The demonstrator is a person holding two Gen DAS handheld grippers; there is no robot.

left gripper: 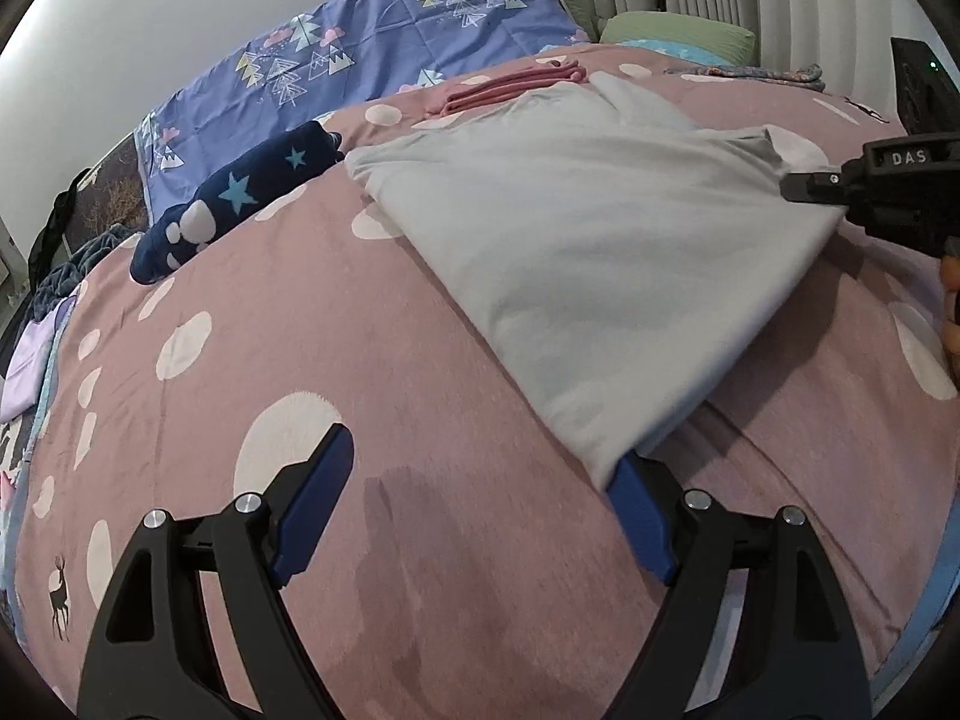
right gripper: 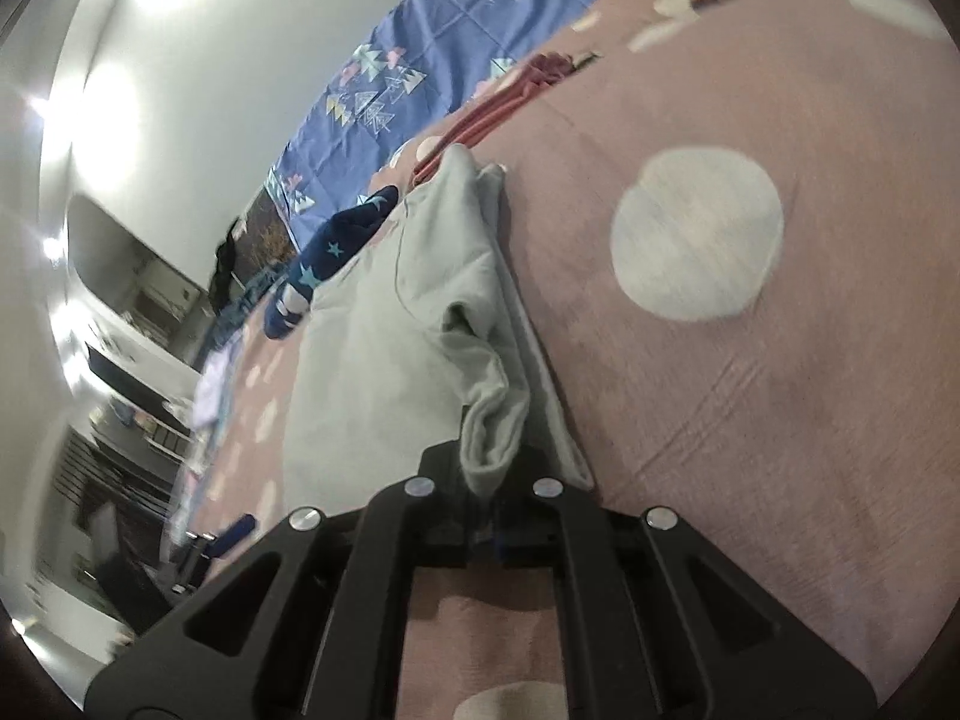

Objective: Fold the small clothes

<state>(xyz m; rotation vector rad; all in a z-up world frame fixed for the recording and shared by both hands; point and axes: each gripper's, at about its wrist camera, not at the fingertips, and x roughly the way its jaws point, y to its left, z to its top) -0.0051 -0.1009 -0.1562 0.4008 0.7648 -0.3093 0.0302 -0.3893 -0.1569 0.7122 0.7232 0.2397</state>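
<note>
A pale grey garment (left gripper: 588,240) lies partly folded on the pink spotted bedcover (left gripper: 360,396). My left gripper (left gripper: 480,480) is open, its blue fingers wide apart; the garment's near corner rests over the right fingertip (left gripper: 636,504). My right gripper (right gripper: 489,480) is shut on a bunched edge of the grey garment (right gripper: 420,324) and also shows at the right of the left wrist view (left gripper: 798,186), at the garment's far right corner.
A navy star-patterned garment (left gripper: 240,198) and a folded pink garment (left gripper: 498,90) lie further back on the bed. A purple tree-print blanket (left gripper: 372,54) runs along the wall. Green pillows (left gripper: 678,30) sit at the head. Lilac clothes (left gripper: 24,366) lie at the left edge.
</note>
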